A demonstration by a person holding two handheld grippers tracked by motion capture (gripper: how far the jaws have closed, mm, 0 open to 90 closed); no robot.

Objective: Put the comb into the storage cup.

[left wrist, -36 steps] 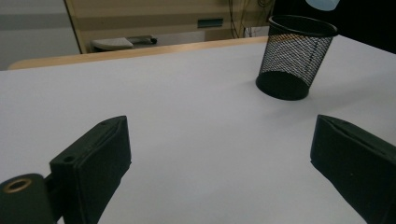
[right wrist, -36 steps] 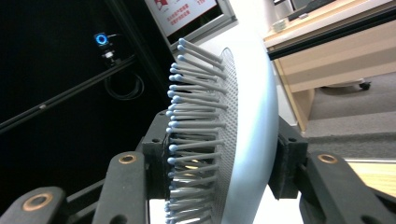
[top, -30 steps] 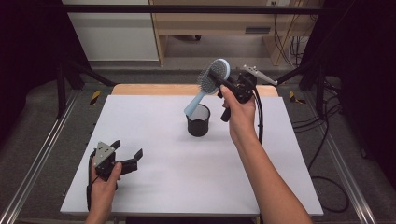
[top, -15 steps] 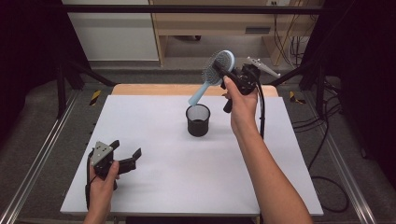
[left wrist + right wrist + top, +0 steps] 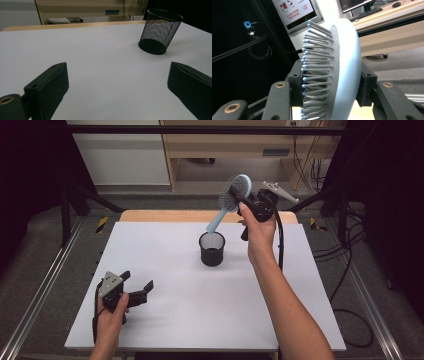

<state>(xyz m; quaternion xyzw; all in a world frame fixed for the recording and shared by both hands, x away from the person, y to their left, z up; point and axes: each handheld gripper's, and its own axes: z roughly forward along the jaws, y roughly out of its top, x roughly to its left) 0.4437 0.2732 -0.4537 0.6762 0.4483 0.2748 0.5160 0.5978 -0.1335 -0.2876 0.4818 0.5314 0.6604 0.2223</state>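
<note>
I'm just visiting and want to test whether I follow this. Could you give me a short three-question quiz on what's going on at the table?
1. True or false: the right gripper is shut on the head of the blue hairbrush.
2. Where does the brush handle point? A) down toward the black mesh cup B) at the ceiling C) at the left gripper
3. Fill in: the left gripper's jaws are ____ and hold nothing.

Key: 1 true; 2 A; 3 open.
</note>
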